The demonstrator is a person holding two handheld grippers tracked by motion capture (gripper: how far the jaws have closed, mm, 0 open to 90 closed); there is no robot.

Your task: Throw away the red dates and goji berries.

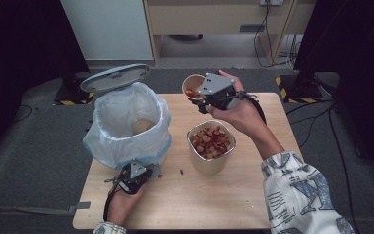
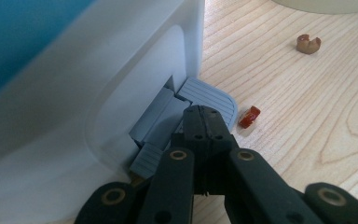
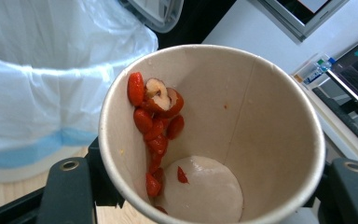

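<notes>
**Paper cup tipped near the bin, pedal pressed**

Over the far edge of the tabletop point(image 1: 233, 195), the right gripper point(image 1: 213, 95) holds a paper cup point(image 1: 193, 87) tilted on its side, its mouth turned toward the camera that rides on that gripper. The jaws are clamped on the cup's wall from both sides. Seen along those jaws, the cup point(image 3: 212, 135) has red date pieces point(image 3: 156, 116) clinging in a line down its inner left wall, and its pale bottom is mostly bare.

At the near left, the left gripper point(image 1: 143, 171) has its jaws clenched together with nothing between them. Their joined tip rests on the grey ribbed pedal point(image 2: 209, 95) at the foot of the white bin point(image 1: 126, 124). The bin stands on the left part of the tabletop, lined with a translucent bag, and its grey lid point(image 1: 116, 78) stands raised behind it.

A metal container point(image 1: 210, 146) heaped with date pieces stands between the bin and the person's right forearm, just below the cup. Two loose date bits point(image 2: 249, 116) lie on the wood beside the pedal.
</notes>
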